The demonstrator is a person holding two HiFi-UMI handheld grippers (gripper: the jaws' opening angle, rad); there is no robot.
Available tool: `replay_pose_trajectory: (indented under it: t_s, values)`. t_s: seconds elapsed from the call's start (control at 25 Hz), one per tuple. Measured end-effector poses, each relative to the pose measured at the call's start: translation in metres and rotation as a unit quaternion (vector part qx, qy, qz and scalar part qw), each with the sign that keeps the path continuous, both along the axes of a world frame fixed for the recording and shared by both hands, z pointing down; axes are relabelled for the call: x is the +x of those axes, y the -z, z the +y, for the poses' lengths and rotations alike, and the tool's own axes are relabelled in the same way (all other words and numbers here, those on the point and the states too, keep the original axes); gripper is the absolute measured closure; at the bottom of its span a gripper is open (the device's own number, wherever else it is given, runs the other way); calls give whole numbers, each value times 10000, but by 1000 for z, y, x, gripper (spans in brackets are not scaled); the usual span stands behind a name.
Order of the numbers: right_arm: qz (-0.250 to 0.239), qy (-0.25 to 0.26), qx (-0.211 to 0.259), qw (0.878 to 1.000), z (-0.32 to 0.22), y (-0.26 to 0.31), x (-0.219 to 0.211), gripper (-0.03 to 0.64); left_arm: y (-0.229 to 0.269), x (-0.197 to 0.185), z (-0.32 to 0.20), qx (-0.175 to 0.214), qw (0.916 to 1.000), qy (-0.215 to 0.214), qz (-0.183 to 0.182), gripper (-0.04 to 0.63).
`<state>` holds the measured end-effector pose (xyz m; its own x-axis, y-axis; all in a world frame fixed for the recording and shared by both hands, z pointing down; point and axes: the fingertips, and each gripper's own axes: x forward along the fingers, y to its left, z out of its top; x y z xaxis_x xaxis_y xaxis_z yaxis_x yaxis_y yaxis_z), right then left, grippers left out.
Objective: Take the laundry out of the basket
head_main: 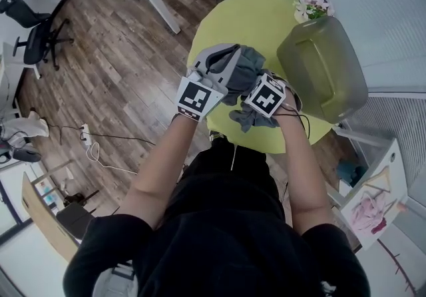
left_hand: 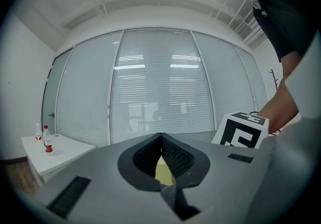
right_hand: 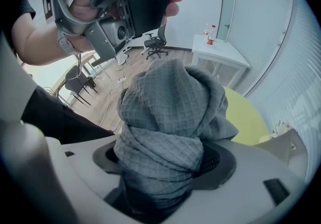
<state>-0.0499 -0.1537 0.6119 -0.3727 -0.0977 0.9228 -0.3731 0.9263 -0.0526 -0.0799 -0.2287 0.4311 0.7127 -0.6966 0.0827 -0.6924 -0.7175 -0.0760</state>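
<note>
One basket (head_main: pixel 323 69): green, on the yellow counter (head_main: pixel 219 29).
grey cloth (right_hand: pixel 165 107): out of the basket, beside it, over the counter.
right gripper (right_hand: pixel 165 168): fingers wide, squeezing the grey cloth.
left gripper (left_hand: pixel 161 140): fingers closed together at tips.

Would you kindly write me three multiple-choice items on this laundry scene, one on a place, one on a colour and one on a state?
1. Where is the olive-green plastic basket?
A. far to the person's left
B. at the person's right, by the round yellow-green table
C. behind the person

2. What colour is the waffle-weave cloth?
A. red
B. white
C. grey

3. How do the right gripper's jaws stand?
A. closed on the cloth
B. apart and empty
C. closed with nothing between

Answers: 1 B, the head view shows it at the table's right edge; 2 C, both views show grey weave; 3 A, the cloth is bunched between the jaws.
</note>
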Motion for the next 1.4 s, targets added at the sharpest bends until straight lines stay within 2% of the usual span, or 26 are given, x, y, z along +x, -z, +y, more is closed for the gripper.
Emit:
replay_pose_trajectory:
  t_s: [0.68, 1.12, 1.4]
  values:
    - [308, 342, -221, 9987, 19, -124, 21, 256, -101, 23, 5, -722, 9973, -131, -42, 586]
    - [174, 347, -321, 9987, 14, -151, 17, 253, -143, 26, -1, -954, 9954, -36, -56, 586]
    - [-28, 23, -311, 9995, 5, -144, 21, 221, -144, 26, -2, -995, 9950, -36, -90, 586]
